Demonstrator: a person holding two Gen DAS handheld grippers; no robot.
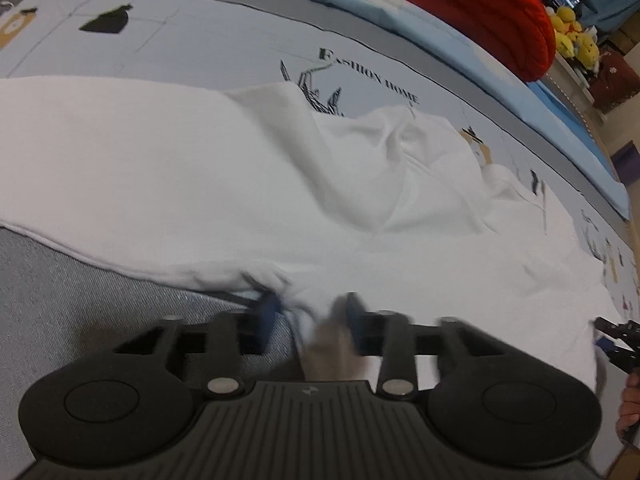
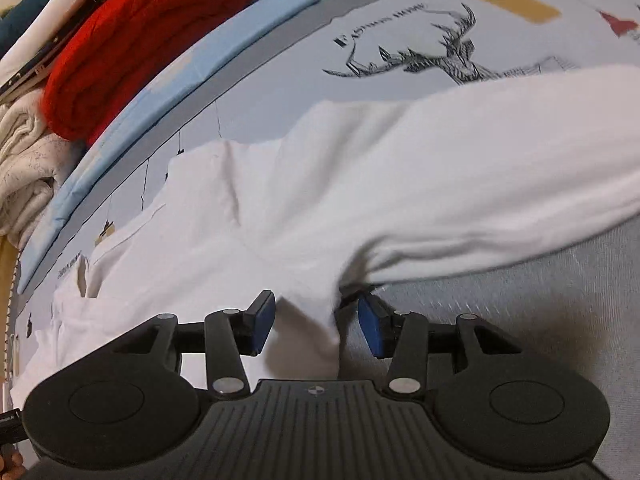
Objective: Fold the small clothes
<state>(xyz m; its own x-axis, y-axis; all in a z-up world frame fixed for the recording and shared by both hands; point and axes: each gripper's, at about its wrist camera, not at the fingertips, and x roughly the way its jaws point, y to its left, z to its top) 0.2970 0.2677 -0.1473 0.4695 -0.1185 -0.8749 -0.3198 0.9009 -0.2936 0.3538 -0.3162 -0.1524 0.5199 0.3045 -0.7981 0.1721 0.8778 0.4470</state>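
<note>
A white garment (image 1: 248,184) lies spread and rumpled on a pale printed bed sheet (image 1: 208,36); it also shows in the right wrist view (image 2: 400,184). My left gripper (image 1: 310,318) has its blue-padded jaws apart, with a fold of the garment's near edge between them; the image is blurred there. My right gripper (image 2: 316,322) is open, its blue pads (image 2: 262,322) standing either side of a bunched fold of the white cloth. The right gripper also shows at the right edge of the left wrist view (image 1: 614,344).
A red knitted item (image 2: 136,40) and a cream knit (image 2: 24,152) lie stacked at the bed's far side, on a light blue cover (image 2: 224,40). Grey fabric (image 1: 80,300) covers the near side. Yellow plush toys (image 1: 572,36) sit beyond the bed.
</note>
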